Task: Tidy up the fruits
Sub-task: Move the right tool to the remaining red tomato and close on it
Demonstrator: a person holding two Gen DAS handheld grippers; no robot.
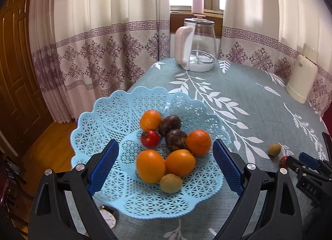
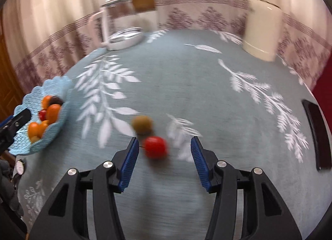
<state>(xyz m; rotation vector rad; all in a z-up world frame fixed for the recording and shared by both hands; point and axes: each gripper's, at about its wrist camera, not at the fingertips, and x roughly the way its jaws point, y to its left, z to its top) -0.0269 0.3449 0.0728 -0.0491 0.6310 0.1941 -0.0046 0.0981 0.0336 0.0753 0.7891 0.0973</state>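
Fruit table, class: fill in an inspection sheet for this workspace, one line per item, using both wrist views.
Surface: teal leaf-print tablecloth, flat.
Job's things: blue lattice basket holds four oranges, two dark fruits, a red fruit and a brown fruit; loose red fruit and loose brown fruit lie on the cloth.
Clutter: glass kettle, cream container, wristwatch, dark flat object.
Grippers: left tool open over the basket; right tool open, red fruit between its fingers.
Cables: nothing seen.
Surroundings: patterned curtains, wooden door.
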